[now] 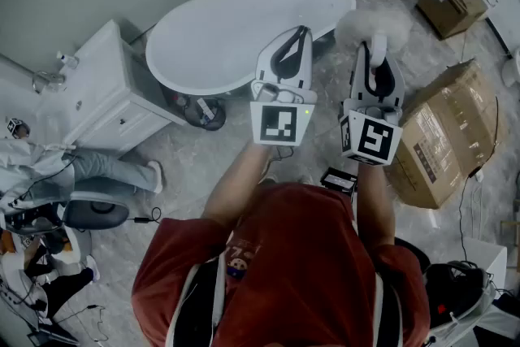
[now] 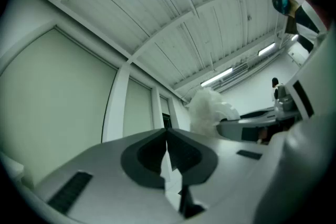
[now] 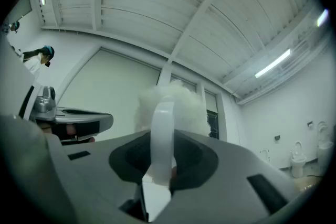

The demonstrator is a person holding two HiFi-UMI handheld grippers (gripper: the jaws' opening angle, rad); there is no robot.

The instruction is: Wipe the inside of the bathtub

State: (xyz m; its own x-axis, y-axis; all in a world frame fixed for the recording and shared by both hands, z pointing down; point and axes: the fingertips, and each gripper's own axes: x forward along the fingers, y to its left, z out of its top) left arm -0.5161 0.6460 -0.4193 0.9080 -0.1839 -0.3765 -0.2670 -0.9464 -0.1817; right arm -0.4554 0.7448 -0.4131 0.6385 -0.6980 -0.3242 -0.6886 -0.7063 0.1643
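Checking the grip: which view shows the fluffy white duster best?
The right gripper view: the fluffy white duster sits centred, its handle clamped between the jaws. The left gripper view shows it side-on; the head view, a small puff.

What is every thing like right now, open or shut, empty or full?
left tongs: shut, holding nothing.
right tongs: shut on the fluffy duster by its handle.
fluffy duster: held up in the air.
bathtub: empty, nothing touching it.
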